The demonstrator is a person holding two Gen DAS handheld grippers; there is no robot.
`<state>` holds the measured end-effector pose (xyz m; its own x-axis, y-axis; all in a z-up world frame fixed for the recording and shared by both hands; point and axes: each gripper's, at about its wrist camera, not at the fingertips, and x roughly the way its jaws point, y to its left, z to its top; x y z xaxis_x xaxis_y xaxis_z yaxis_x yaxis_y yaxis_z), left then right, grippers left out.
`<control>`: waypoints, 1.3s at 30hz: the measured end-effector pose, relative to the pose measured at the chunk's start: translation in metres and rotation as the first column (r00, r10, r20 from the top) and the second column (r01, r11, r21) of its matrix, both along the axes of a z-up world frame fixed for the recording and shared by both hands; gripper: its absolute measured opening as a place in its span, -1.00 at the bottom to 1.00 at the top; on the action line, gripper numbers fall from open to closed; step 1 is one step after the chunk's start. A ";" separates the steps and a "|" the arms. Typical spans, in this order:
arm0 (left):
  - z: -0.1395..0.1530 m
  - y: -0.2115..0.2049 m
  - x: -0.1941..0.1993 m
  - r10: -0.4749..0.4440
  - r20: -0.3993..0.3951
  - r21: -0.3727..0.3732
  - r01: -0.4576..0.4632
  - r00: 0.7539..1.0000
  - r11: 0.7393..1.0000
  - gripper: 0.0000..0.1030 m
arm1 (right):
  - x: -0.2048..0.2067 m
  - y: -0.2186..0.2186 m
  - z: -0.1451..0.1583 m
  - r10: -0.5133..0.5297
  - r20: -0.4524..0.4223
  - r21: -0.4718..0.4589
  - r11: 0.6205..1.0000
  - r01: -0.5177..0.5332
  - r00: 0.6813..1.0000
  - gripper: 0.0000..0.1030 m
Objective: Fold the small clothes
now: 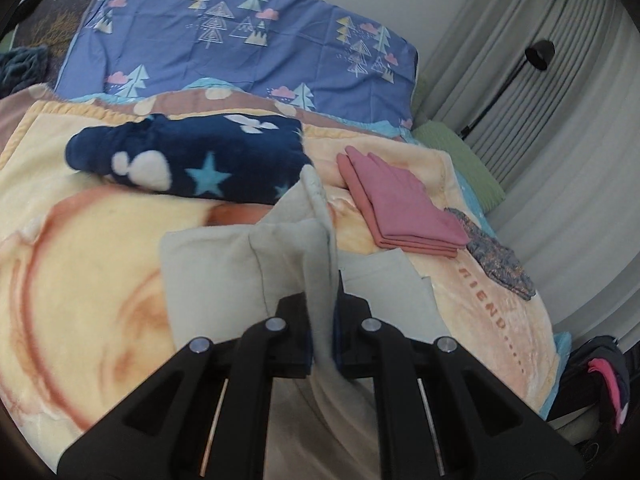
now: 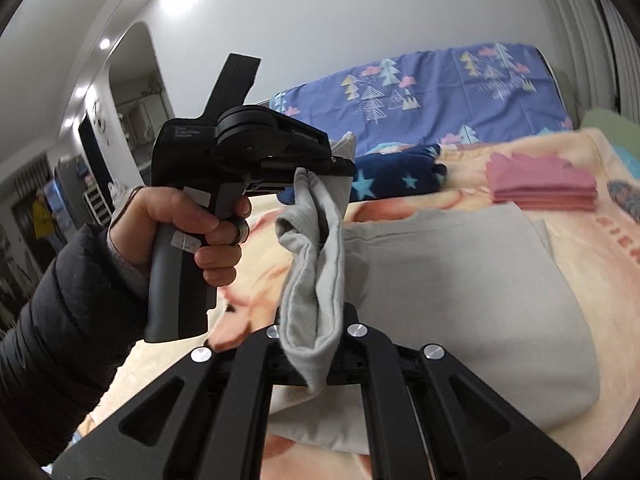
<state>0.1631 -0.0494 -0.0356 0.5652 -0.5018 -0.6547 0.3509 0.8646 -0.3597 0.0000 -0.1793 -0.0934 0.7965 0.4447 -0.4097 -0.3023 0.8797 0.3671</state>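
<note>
Both grippers pinch one pale grey garment (image 2: 460, 280) lifted off the bed: the left gripper (image 1: 322, 320) is clamped on a raised fold of it, and the right gripper (image 2: 316, 344) is pressed together on a hanging edge. Most of the garment lies on the cream blanket (image 1: 80, 260), just in front of the folded pink stack (image 1: 400, 212). One dark blue starred fleece (image 1: 192, 164) lies left of that stack, and one patterned cloth (image 1: 500, 260) touches its right side. Behind the stack rises one blue tree-print quilt (image 1: 240, 40). A person's left hand (image 2: 192, 228) grips the left tool's handle in the right wrist view. How many pieces the stack holds is unclear. The garment's lower edge is hidden behind the right gripper's frame.
</note>
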 end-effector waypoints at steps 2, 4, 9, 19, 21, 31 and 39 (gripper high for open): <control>-0.002 -0.025 0.003 -0.018 0.003 0.030 0.018 1.000 0.999 -0.86 | 0.000 -0.014 -0.003 -0.019 -0.007 0.022 1.000 0.019 1.000 -0.96; -0.006 -0.054 0.005 -0.041 -0.002 0.062 0.041 0.999 0.997 -0.86 | -0.002 -0.036 -0.009 -0.052 -0.020 0.051 0.997 0.053 0.998 -0.96; -0.024 -0.122 0.012 -0.094 -0.032 0.159 0.098 0.995 0.982 -0.86 | -0.005 -0.086 -0.025 -0.112 -0.074 0.113 0.986 0.120 0.991 -0.96; -0.063 -0.201 0.015 -0.142 -0.071 0.332 0.158 0.987 0.930 -0.86 | -0.004 -0.144 -0.067 -0.161 -0.181 0.181 0.964 0.194 0.970 -0.96; -0.067 -0.207 0.017 -0.139 -0.071 0.355 0.155 0.988 0.922 -0.86 | -0.003 -0.146 -0.070 -0.154 -0.183 0.192 0.963 0.189 0.971 -0.96; -0.041 -0.201 -0.006 -0.166 0.053 0.352 0.137 0.985 0.926 -0.01 | 0.010 -0.168 -0.099 -0.099 -0.300 0.334 0.921 0.202 0.949 -0.92; -0.043 -0.113 -0.139 -0.220 0.196 0.466 0.107 0.956 0.878 0.38 | 0.012 -0.172 -0.102 -0.078 -0.313 0.370 0.908 0.197 0.947 -0.92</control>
